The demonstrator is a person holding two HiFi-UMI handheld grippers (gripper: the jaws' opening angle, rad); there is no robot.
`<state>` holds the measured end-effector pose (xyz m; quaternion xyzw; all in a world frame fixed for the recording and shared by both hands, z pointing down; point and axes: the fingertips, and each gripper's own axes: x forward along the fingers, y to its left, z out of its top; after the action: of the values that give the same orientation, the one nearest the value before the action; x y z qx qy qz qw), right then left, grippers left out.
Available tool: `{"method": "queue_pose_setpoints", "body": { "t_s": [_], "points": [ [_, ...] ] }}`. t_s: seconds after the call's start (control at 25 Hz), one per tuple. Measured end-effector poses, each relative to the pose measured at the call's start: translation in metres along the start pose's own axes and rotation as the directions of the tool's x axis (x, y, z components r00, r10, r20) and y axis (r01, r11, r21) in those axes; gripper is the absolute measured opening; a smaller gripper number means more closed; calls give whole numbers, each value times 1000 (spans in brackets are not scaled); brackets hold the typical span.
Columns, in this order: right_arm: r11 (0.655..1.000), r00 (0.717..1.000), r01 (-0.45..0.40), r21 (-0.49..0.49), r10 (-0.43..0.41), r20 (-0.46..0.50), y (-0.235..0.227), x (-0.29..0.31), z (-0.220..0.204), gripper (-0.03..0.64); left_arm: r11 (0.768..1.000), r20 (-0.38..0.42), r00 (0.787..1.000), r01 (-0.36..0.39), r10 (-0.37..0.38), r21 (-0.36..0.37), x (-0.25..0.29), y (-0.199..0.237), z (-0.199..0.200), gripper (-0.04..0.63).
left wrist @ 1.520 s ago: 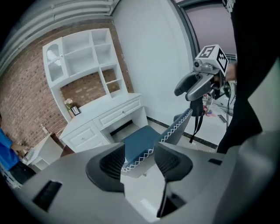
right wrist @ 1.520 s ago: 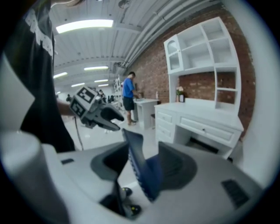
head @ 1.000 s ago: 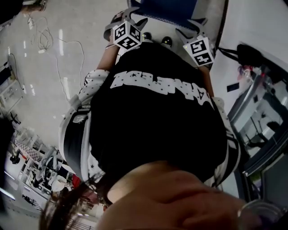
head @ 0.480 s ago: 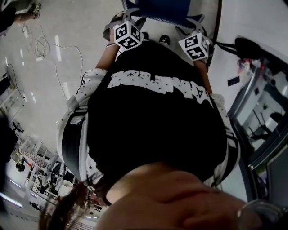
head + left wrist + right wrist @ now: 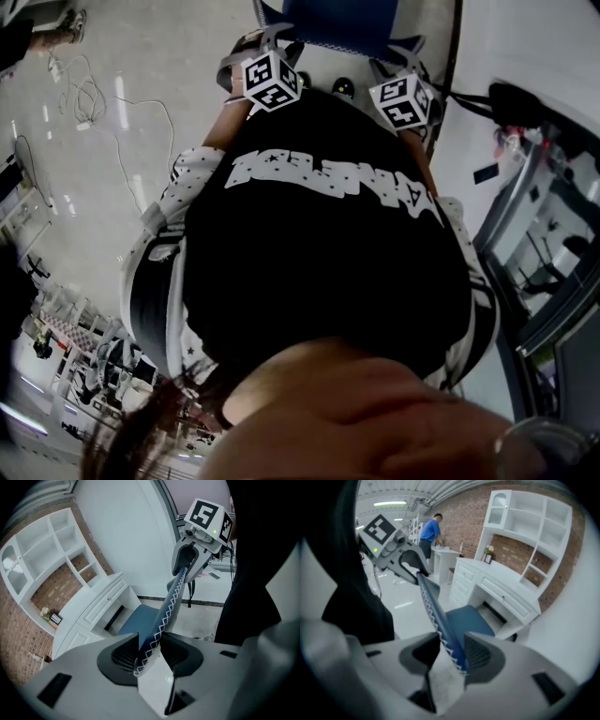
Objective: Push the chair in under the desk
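A blue chair [image 5: 342,19] stands at the top of the head view, beyond the person's black shirt. Its backrest [image 5: 171,604], blue with white zigzag stitching, runs between the jaws of my left gripper [image 5: 150,644], which are closing on its top edge and touch it on both sides. At the far end of the same edge my right gripper [image 5: 187,564] grips too. In the right gripper view the backrest [image 5: 433,606] lies between the closing jaws of my right gripper [image 5: 452,648]. The seat [image 5: 468,618] points at the white desk [image 5: 501,592].
White shelves [image 5: 529,522] on a brick wall rise above the desk. A person in a blue shirt [image 5: 431,529] stands at a far table. Cables [image 5: 89,94] lie on the floor at the left, and a dark metal rack [image 5: 553,244] stands at the right.
Both marker cubes have shifted slightly up the head view toward the chair and turned a little. The chair's blue back shows a bit larger at the top edge.
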<state>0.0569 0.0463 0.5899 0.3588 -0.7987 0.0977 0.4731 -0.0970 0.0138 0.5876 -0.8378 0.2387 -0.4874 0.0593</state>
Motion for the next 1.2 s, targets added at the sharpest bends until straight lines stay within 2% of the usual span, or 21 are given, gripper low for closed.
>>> {"method": "queue_pose_setpoints", "body": {
  "t_s": [0.56, 1.2],
  "points": [
    [999, 1000, 28, -19, -28, -12, -9, 6, 2, 170, 1000, 6, 1000, 0, 0, -10, 7, 7, 3, 173],
    [998, 998, 61, -24, -61, -22, -38, 9, -2, 173, 1000, 20, 1000, 8, -8, 4, 19, 12, 24, 164]
  ]
}}
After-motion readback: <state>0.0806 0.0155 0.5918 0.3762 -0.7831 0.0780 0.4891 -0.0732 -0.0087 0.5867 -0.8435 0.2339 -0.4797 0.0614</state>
